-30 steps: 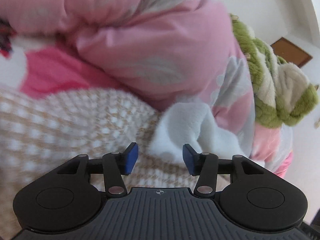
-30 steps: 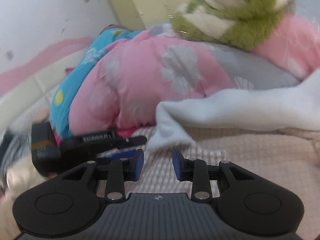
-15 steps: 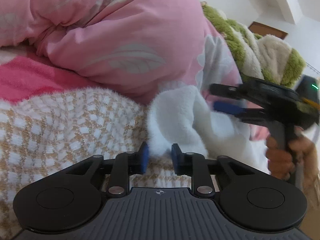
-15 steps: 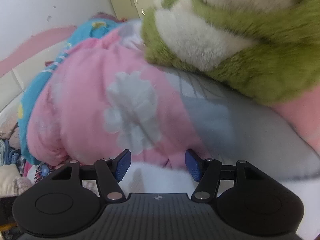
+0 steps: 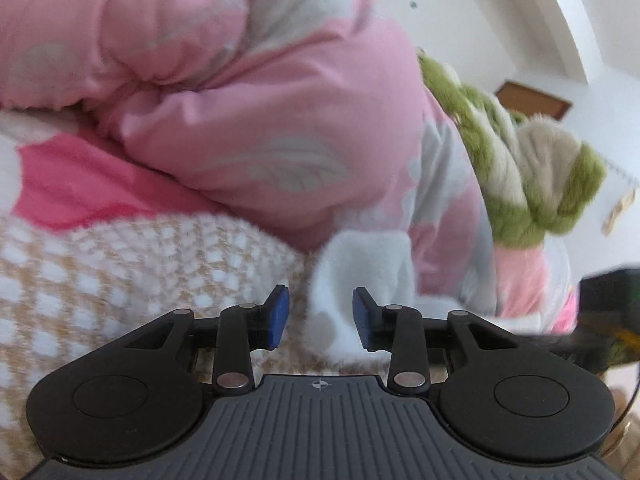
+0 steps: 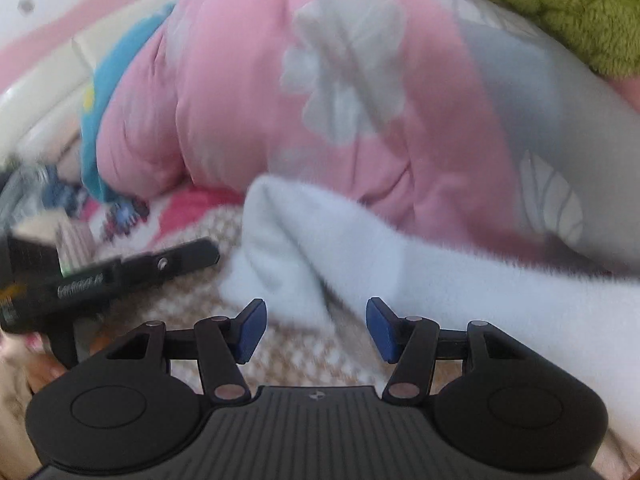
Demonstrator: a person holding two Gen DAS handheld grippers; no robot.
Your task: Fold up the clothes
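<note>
With the white fleece garment point(image 6: 360, 240) lying crumpled on the checked blanket point(image 5: 100, 280) against the pink quilt point(image 5: 240, 120), both hand-held grippers, left point(image 5: 320, 316) just reopening and right point(image 6: 316, 328) just narrowing, stand spread around its folds, gripping nothing, so pinching an edge seems next.

Bright, soft, even daylight; faint shadows, no glare. Heavy fisheye bending at edges. Motion blur smears fabrics throughout.

A white fleece garment point(image 5: 360, 264) lies ahead of the blue-padded jaws, on a tan-and-white checked blanket point(image 5: 120, 280). Beyond it a pink quilt point(image 5: 240, 112) bears grey leaf and flower prints. Farther right sits a green-and-cream fluffy throw point(image 5: 536, 184).
</note>
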